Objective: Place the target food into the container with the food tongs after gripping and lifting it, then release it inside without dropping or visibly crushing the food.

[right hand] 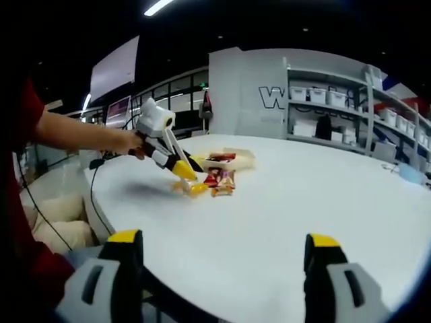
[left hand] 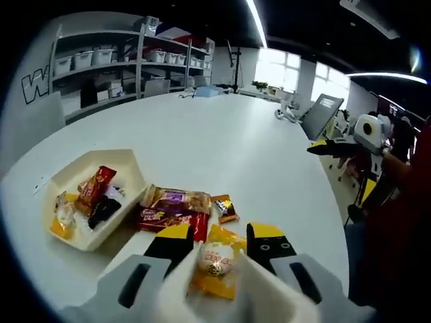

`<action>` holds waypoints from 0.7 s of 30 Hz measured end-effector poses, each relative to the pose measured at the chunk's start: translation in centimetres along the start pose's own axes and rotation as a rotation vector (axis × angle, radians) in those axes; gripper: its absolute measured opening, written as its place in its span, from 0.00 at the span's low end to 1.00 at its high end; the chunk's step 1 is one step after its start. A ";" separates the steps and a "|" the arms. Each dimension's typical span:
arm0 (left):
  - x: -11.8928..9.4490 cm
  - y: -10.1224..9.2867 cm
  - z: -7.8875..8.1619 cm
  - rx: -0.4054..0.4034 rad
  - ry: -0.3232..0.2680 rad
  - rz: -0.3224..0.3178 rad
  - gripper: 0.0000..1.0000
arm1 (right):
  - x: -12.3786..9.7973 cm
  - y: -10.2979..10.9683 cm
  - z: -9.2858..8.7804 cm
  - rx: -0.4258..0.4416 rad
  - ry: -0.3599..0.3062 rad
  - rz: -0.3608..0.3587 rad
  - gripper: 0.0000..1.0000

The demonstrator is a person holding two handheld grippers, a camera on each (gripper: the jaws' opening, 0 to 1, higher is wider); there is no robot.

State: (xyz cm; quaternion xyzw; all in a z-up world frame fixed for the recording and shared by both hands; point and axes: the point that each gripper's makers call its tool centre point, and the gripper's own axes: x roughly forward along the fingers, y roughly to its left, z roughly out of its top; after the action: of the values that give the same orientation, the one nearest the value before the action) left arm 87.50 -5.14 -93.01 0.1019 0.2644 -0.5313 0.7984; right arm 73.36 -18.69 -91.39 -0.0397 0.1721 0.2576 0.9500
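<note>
Reaching down over the round white table [left hand: 222, 148], the left gripper [left hand: 217, 243] is straddling a crinkly orange snack packet [left hand: 217, 264] with its yellow-tipped jaws parted; the packet is lying on the table between them, and whether the tips are touching it cannot be told. The left gripper view is giving the close detail: just beyond the jaws a red and purple wrapped snack bar [left hand: 172, 208] is lying flat, with a small dark and orange sweet wrapper [left hand: 225, 208] beside it. To the left of these, a shallow cream rectangular plastic tray [left hand: 67, 176] is sitting on the table, already holding a red packet [left hand: 94, 188], a black item and some yellow-wrapped pieces.

The right gripper view is looking from across the table and is showing what the close view cannot: a person's bare forearm [right hand: 81, 138] is holding the left gripper [right hand: 183, 168], which is slanting down onto the orange packet [right hand: 192, 188], with the tray [right hand: 242, 157] just behind. The right gripper [right hand: 225, 252] is hovering well apart from the food, its jaws spread wide with nothing between them. Grey shelving with white bins [right hand: 337, 108] is standing along the far wall.
</note>
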 end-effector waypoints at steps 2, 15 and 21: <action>0.1 -0.1 -0.1 -0.016 -0.001 -0.004 0.29 | 0.1 0.0 0.1 -0.004 0.000 0.002 0.99; 0.8 -0.6 -0.9 -0.033 0.027 -0.037 0.30 | 0.3 0.0 0.3 -0.013 0.004 0.003 0.99; 1.1 -0.9 -1.1 -0.001 0.042 -0.042 0.29 | 0.4 0.0 0.2 -0.014 0.007 0.001 0.99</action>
State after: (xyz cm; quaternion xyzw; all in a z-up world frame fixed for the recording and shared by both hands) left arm 86.65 -5.90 -94.39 0.1070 0.2835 -0.5454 0.7815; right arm 73.75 -18.48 -91.36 -0.0470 0.1735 0.2590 0.9490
